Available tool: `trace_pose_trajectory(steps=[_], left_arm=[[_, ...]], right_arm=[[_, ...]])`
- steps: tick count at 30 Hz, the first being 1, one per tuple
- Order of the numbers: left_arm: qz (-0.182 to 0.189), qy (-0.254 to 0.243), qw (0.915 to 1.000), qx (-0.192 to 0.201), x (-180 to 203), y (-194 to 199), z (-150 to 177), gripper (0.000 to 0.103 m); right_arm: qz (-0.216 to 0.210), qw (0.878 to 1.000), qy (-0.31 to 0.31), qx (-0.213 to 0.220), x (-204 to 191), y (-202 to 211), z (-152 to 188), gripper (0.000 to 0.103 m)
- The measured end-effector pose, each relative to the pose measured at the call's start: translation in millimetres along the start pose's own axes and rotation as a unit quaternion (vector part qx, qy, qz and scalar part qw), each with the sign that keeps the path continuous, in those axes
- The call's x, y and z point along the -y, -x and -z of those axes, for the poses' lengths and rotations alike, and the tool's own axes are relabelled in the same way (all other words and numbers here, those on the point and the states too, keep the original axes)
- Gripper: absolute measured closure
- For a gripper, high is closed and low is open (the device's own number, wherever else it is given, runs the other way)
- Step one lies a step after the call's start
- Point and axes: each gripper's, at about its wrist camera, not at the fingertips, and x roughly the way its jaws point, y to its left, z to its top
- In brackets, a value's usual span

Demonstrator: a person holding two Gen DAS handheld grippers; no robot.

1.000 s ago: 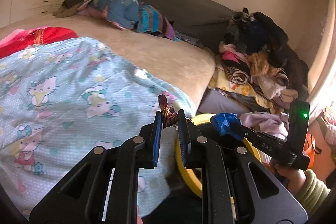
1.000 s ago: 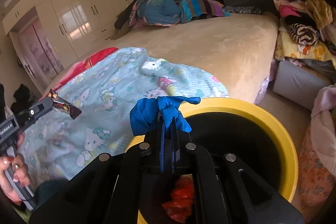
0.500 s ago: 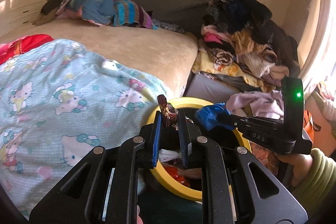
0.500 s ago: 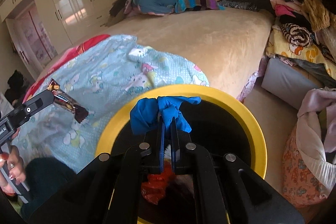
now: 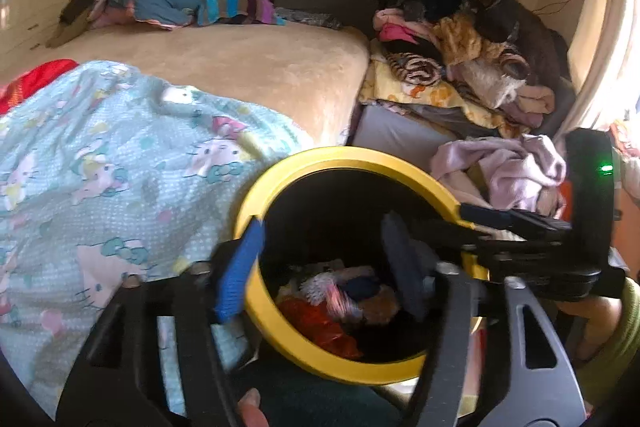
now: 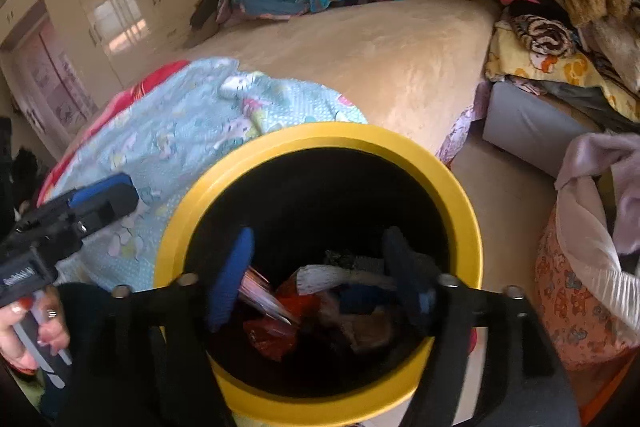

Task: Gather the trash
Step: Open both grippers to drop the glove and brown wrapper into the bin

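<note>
Now both tools hang over the yellow-rimmed bin (image 6: 320,139), which stands on the floor just beside the near corner of the bed (image 6: 380,59). Left hand-held gripper (image 5: 324,267) has its blue-padded fingers spread wide with nothing between them, poised above the bin's left rim. Right hand-held gripper (image 6: 320,275) is likewise spread and empty, straddling the dark opening. Down inside lies the trash (image 6: 280,331): a red crumpled wrapper, a shiny foil piece, something blue and a pale scrap, all blurred. A light blue cartoon-print blanket (image 5: 100,167) covers the bed to the left; a heap of clothes (image 5: 460,39) sits far right
</note>
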Motion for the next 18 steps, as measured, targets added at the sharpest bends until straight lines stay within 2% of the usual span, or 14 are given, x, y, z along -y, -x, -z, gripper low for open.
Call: trace_pose_trajectory(steps=[1, 5, 6, 10, 18], left_arm=[[-0.005, 0.002, 1.0000, 0.001, -1.4, 2.7, -0.4, 0.025], [-0.033, 0.009, 0.9993, 0.012, -10.2, 20.8, 0.6, 0.011], [-0.047, 0.012, 0.9987, 0.018, -13.9, 27.0, 1.0, 0.011], [-0.083, 0.029, 0.9955, 0.034, -28.5, 49.9, 5.8, 0.011], [-0.160, 0.062, 0.9826, 0.071, -61.4, 107.9, 28.0, 0.011]], right_arm=[[-0.002, 1.000, -0.009, 0.009, 1.3, 5.7, 1.0, 0.020], [0.001, 0.999, -0.017, 0.047, -7.9, 26.0, 4.4, 0.011], [0.009, 0.998, -0.012, 0.060, -13.0, 30.0, 4.9, 0.007], [0.031, 0.994, 0.015, 0.101, -39.0, 40.3, 8.9, 0.006], [0.017, 0.982, 0.070, 0.172, -101.1, 55.5, 19.3, 0.006]])
